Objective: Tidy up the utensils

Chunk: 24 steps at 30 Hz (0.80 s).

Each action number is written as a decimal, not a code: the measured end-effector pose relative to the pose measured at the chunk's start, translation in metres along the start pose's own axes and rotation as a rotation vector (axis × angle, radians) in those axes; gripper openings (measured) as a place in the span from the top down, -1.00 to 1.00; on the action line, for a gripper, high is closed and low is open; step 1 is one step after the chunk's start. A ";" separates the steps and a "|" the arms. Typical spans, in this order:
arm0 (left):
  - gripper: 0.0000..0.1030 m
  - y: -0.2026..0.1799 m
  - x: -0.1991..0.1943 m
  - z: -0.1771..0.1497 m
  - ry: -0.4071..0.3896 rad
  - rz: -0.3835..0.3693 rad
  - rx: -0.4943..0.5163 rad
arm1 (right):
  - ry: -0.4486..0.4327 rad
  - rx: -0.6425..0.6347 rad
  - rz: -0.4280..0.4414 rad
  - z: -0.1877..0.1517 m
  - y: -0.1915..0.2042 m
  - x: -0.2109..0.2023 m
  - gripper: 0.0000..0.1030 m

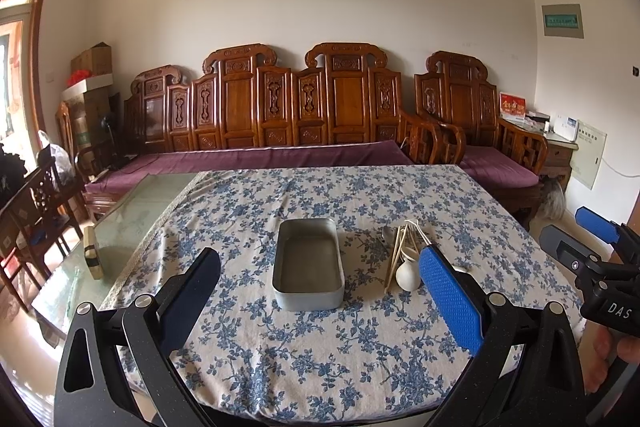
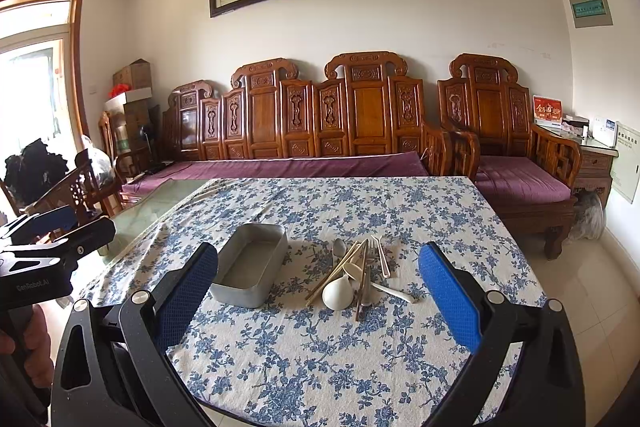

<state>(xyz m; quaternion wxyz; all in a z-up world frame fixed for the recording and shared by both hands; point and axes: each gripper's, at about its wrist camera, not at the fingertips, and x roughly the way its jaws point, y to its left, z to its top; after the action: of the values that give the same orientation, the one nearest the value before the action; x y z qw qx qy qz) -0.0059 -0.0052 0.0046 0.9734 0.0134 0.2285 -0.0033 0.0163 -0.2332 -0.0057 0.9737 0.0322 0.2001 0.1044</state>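
**Both tools apart above the bench**

On the flowered cloth [image 2: 320, 355] covering the bench we see a gray metal tin [image 2: 250, 267] and, just to its right, a loose pile of utensils [image 2: 356, 273]: chopsticks, a white ceramic spoon, a fork, a metal spoon. We hold our left tool [image 1: 320, 291] and right tool [image 2: 318, 287] above the near edge, fingers spread wide, gripping nothing.

Utensil pile [image 1: 404, 259] partly behind gripper finger [image 1: 450, 297]

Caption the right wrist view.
Open right gripper faces piled utensils beside an empty tin on floral cloth.
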 end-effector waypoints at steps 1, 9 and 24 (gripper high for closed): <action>-0.87 0.000 0.000 0.000 0.000 0.000 0.000 | 0.001 0.000 0.000 0.000 -0.001 0.000 -0.95; -0.87 -0.002 -0.002 0.001 -0.005 0.000 0.004 | 0.000 -0.001 -0.001 0.002 0.002 -0.002 -0.95; -0.87 -0.003 0.027 -0.010 0.075 -0.024 0.009 | 0.032 0.003 -0.002 -0.007 -0.008 0.015 -0.95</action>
<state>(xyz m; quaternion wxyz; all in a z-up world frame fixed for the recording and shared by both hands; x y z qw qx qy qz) 0.0143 -0.0080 -0.0165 0.9640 0.0153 0.2649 -0.0156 0.0281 -0.2374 -0.0190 0.9704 0.0317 0.2156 0.1037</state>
